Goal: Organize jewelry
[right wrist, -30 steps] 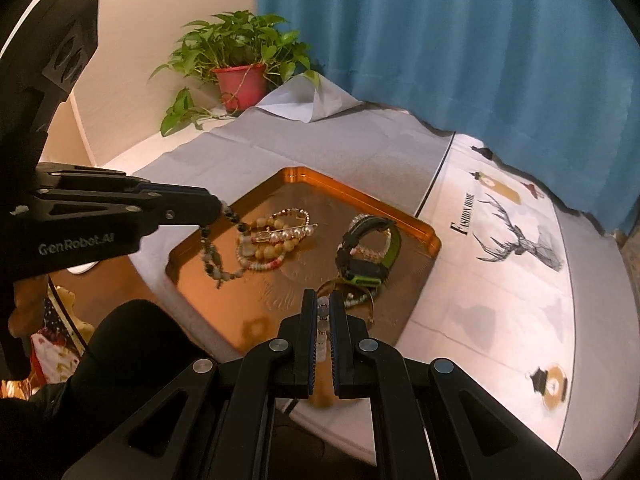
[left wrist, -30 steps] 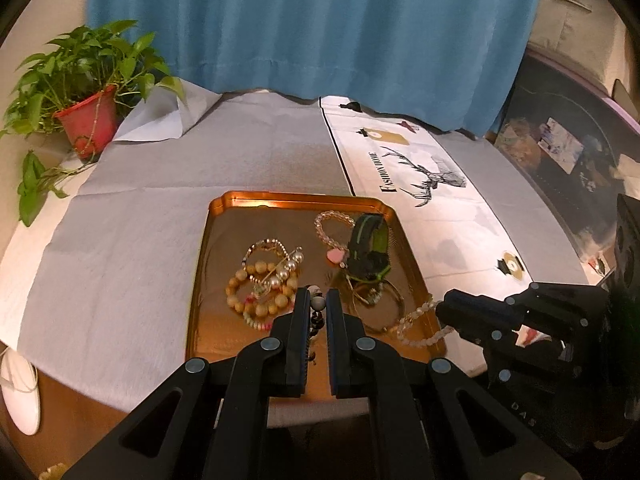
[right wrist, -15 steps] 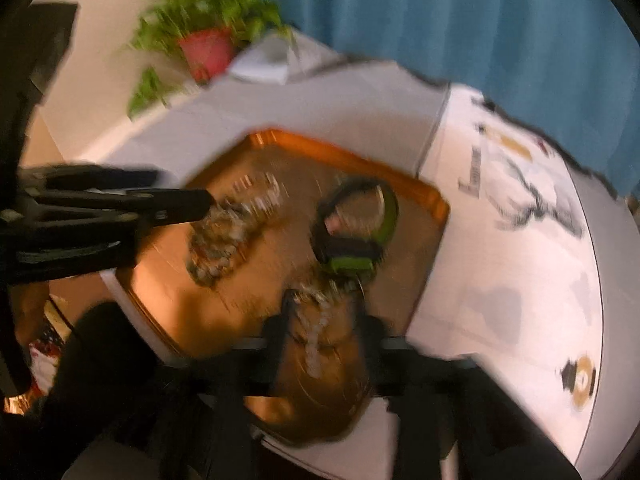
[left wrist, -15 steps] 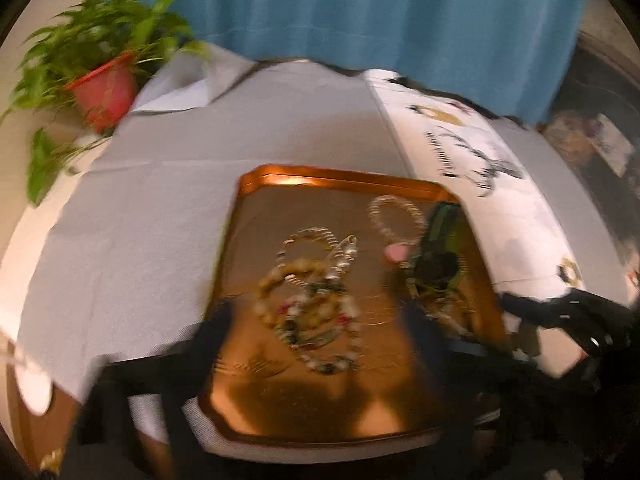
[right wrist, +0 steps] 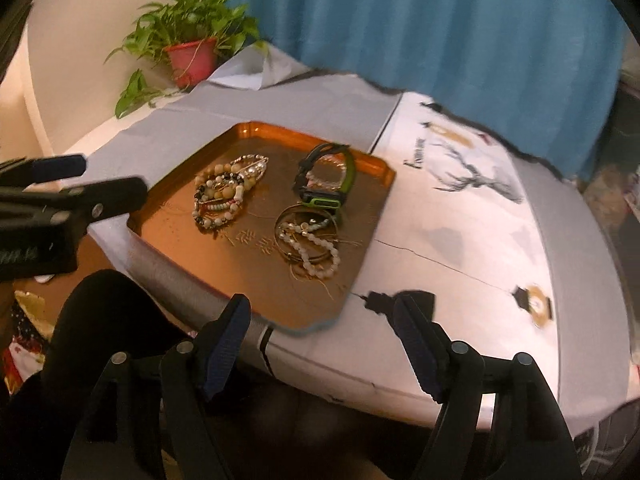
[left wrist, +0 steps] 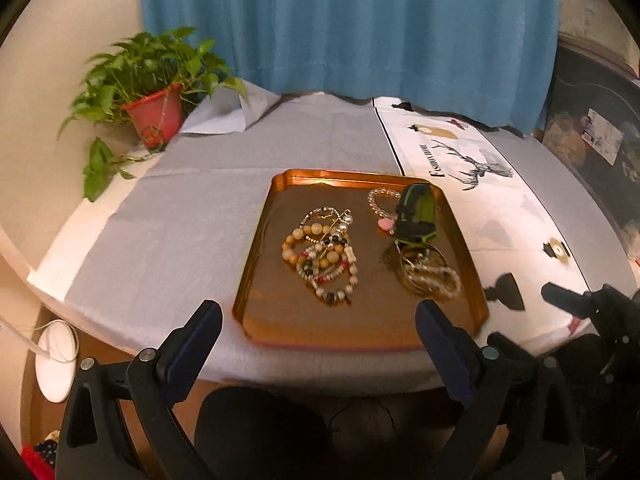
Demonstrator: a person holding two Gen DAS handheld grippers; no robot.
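Observation:
A copper tray (left wrist: 360, 322) (right wrist: 192, 240) on the grey-covered table holds the jewelry. A pile of beaded bracelets (left wrist: 320, 260) (right wrist: 224, 196) lies left of centre. A black and green watch (left wrist: 416, 212) (right wrist: 326, 180) stands at the back right beside a pink-charm bead bracelet (left wrist: 382, 204). A gold bangle with a pale bead strand (left wrist: 430, 276) (right wrist: 310, 246) lies at the front right. My left gripper (left wrist: 320, 336) is open and empty before the tray's near edge. My right gripper (right wrist: 322, 324) is open and empty at the tray's near right corner.
A potted plant in a red pot (left wrist: 154, 114) (right wrist: 192, 56) stands at the table's far left. A white runner with a deer print (left wrist: 472, 168) (right wrist: 460, 208) lies right of the tray. A blue curtain (left wrist: 348, 24) hangs behind. The table edge is close below both grippers.
Both grippers were shut on bead strands a second ago. They have opened, the strands now lie in the tray, and both grippers have drawn back toward the near table edge.

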